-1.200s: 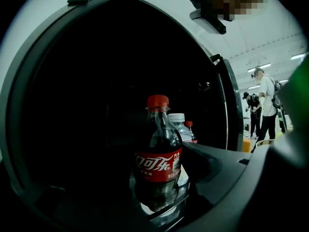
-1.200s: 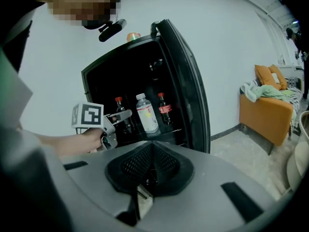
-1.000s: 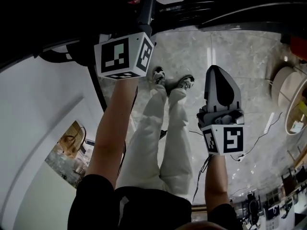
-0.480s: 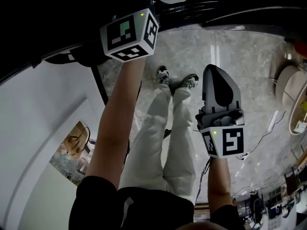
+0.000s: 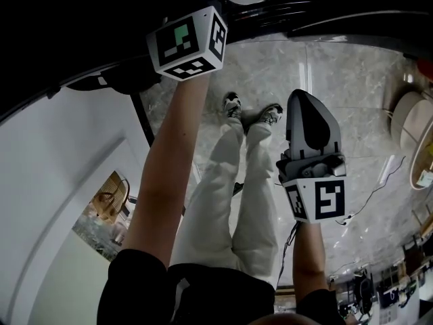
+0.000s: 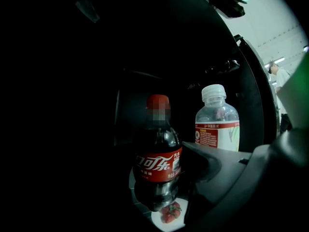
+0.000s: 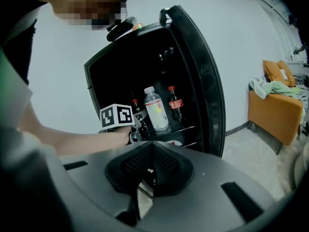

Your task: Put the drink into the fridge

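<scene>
Placement step, by the look of it. Reaches the left gripper (image 7: 129, 128) deep into the open fridge (image 7: 94, 76), jaws narrowed on the cola bottle (image 6: 158, 163), with one jaw pressed against its side below the label and the other lost in the dark. Holds that bottle upright above or on the shelf (image 7: 186, 128); cannot tell which in the gloom. Stands it near a clear bottle (image 6: 217, 124) with a white and red label, not touching it.

Hangs the right gripper (image 7: 150, 172) outside, well back from the fridge, jaws pressed together on nothing.

Next, in all likelihood:
- Lower until the base bears on the shelf.
- Check for lean toward the clear bottle.
- Spread the jaws just enough to free the bottle.
- Draw straight back without clipping the neighbour or the door (image 7: 205, 86).

Count:
- Three bottles inside the fridge: two cola and one clear. Includes a second cola bottle (image 7: 175, 103) on the far side of the clear one.
- Two grippers, one loaded and one idle.
- One fridge, with one door, swung wide open.
</scene>
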